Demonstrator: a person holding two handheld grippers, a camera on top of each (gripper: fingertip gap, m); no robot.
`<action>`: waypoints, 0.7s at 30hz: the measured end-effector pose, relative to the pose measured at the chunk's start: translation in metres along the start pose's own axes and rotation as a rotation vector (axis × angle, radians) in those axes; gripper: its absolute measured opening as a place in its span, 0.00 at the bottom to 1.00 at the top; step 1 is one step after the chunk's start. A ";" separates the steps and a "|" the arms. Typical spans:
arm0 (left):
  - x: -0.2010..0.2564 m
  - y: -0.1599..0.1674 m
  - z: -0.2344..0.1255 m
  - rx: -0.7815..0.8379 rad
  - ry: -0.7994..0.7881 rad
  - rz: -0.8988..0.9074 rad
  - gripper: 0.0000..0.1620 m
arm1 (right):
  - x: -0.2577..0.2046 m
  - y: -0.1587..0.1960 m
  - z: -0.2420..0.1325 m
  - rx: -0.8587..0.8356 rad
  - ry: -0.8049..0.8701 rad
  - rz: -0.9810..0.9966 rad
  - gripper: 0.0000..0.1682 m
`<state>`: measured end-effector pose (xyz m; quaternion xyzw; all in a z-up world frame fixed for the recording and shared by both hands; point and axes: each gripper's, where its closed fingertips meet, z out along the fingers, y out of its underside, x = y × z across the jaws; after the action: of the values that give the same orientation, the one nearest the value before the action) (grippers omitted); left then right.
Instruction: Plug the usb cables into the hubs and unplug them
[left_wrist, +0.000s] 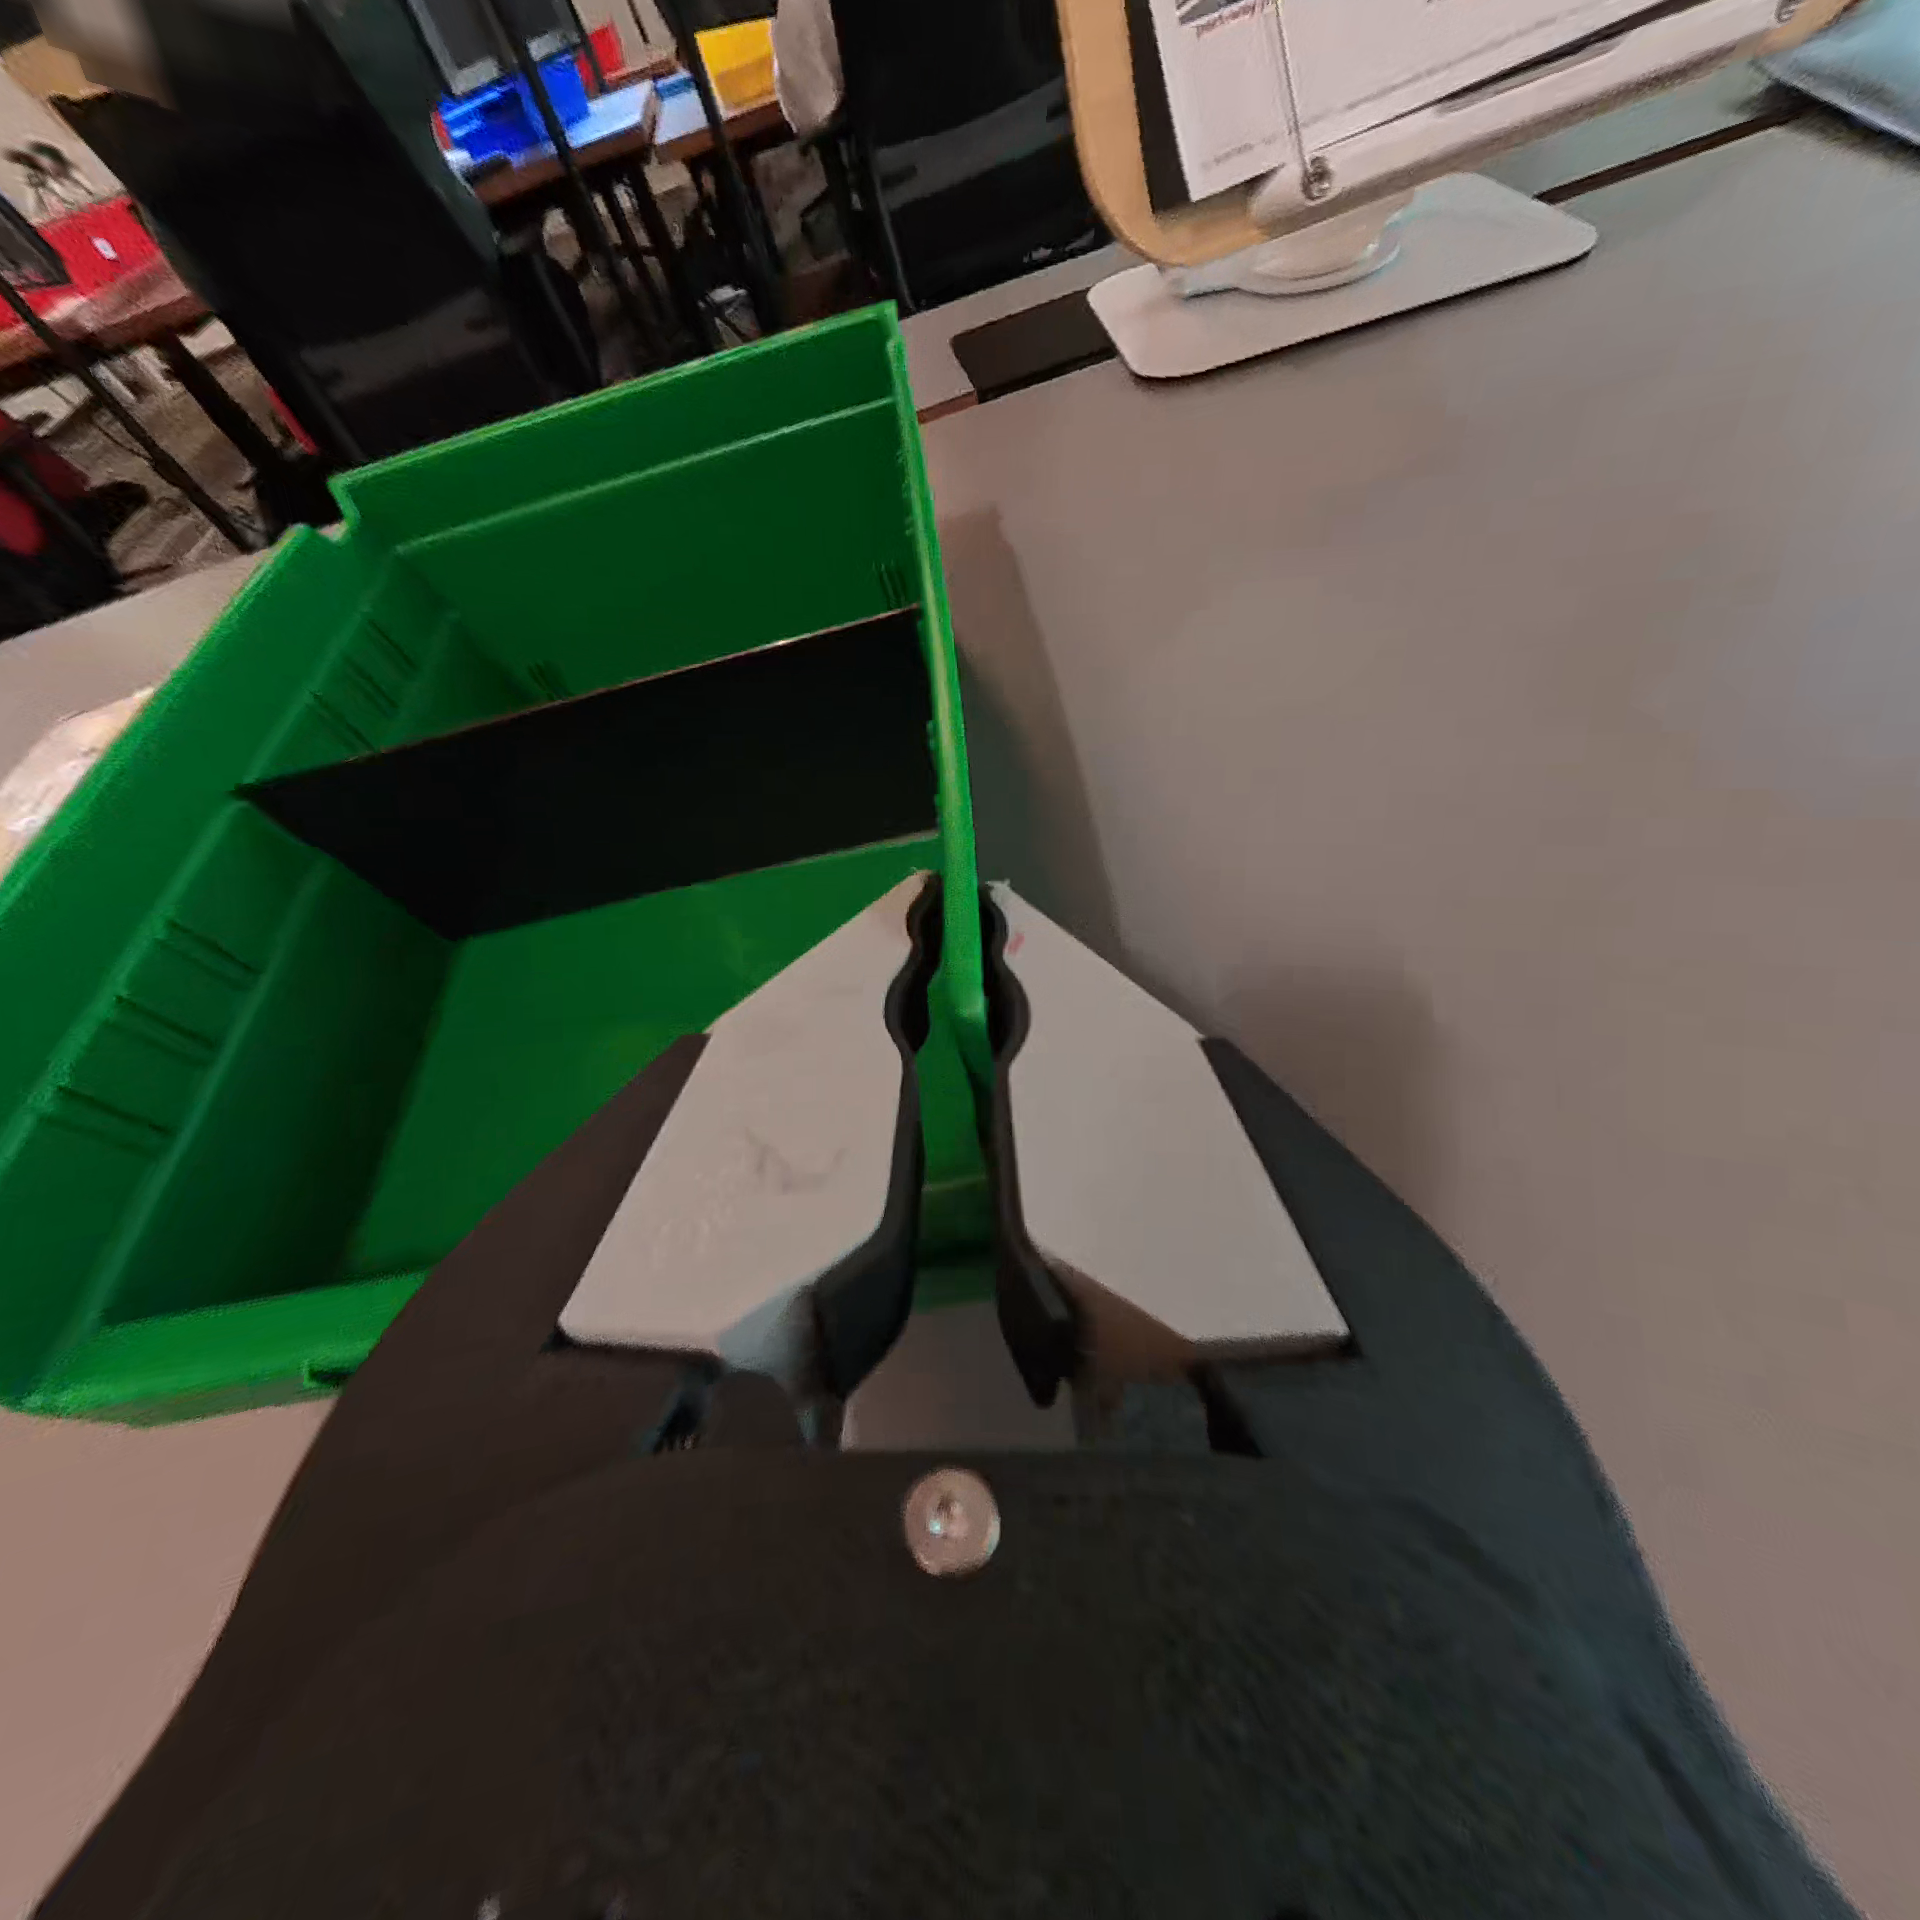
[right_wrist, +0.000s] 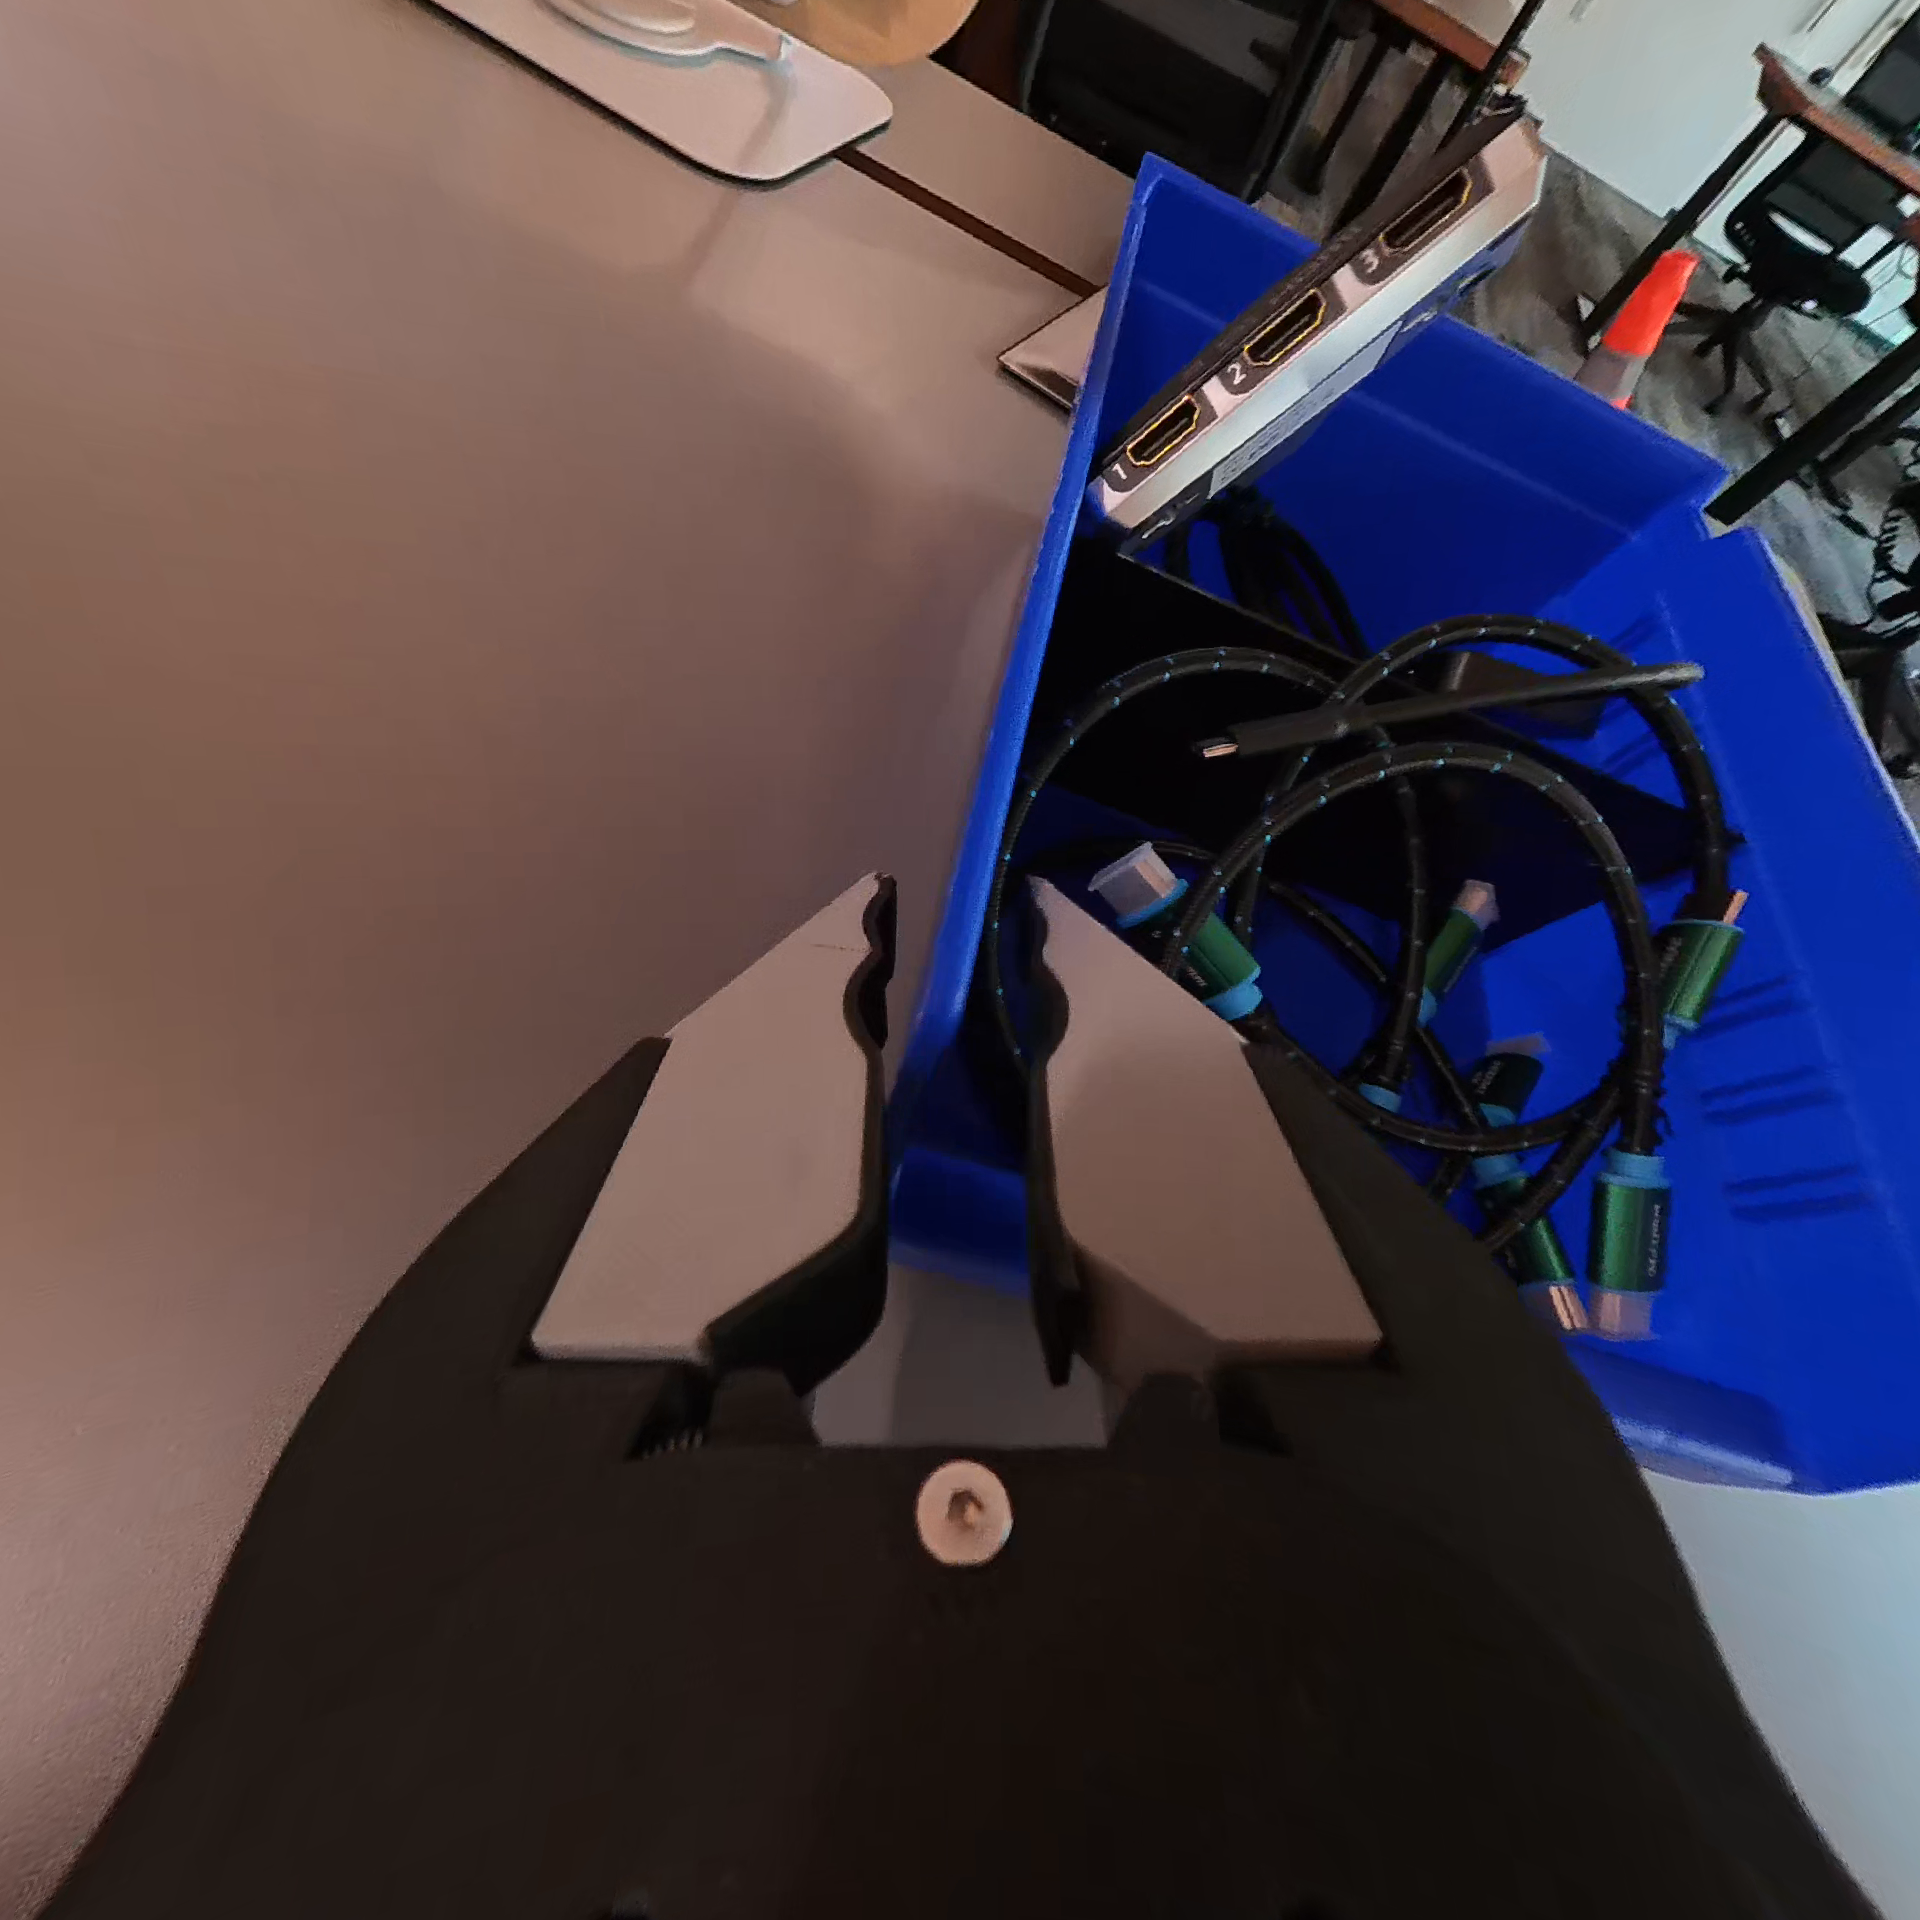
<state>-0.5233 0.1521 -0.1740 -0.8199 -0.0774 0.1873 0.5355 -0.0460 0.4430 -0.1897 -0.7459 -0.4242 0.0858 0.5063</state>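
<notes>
On the grey surface (left_wrist: 1455, 831), the left gripper (left_wrist: 961, 904) has its jaws clamped narrow on the right wall of an empty green bin (left_wrist: 208, 1039). In the right view, the right gripper (right_wrist: 956, 914) straddles, jaws part-open, the left wall of a blue bin (right_wrist: 1818, 1143) holding cables (right_wrist: 1351, 831) and a switch box (right_wrist: 1320, 332); squeezing squarely would likely grip firmly.

One green bin (left_wrist: 260, 1039) with one black divider (left_wrist: 623, 779), left of the left gripper (left_wrist: 961, 914). One blue bin (right_wrist: 1818, 1039) right of the right gripper (right_wrist: 956, 914): one three-port switch box (right_wrist: 1320, 332), several braided cables (right_wrist: 1621, 935), exact count unclear.
</notes>
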 end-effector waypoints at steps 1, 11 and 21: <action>-0.007 -0.001 -0.003 0.010 -0.014 0.019 0.02 | -0.001 -0.001 0.000 -0.001 -0.011 0.008 0.10; -0.068 -0.030 -0.074 0.225 0.028 -0.108 0.01 | -0.056 -0.014 -0.013 -0.028 -0.124 0.042 0.06; -0.104 -0.119 -0.159 0.497 -0.168 0.004 0.01 | -0.253 -0.086 -0.012 -0.017 -0.335 -0.038 0.13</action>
<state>-0.5476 0.0321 0.0135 -0.6447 -0.0716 0.2691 0.7119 -0.2447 0.2635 -0.1894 -0.7172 -0.5174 0.1955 0.4238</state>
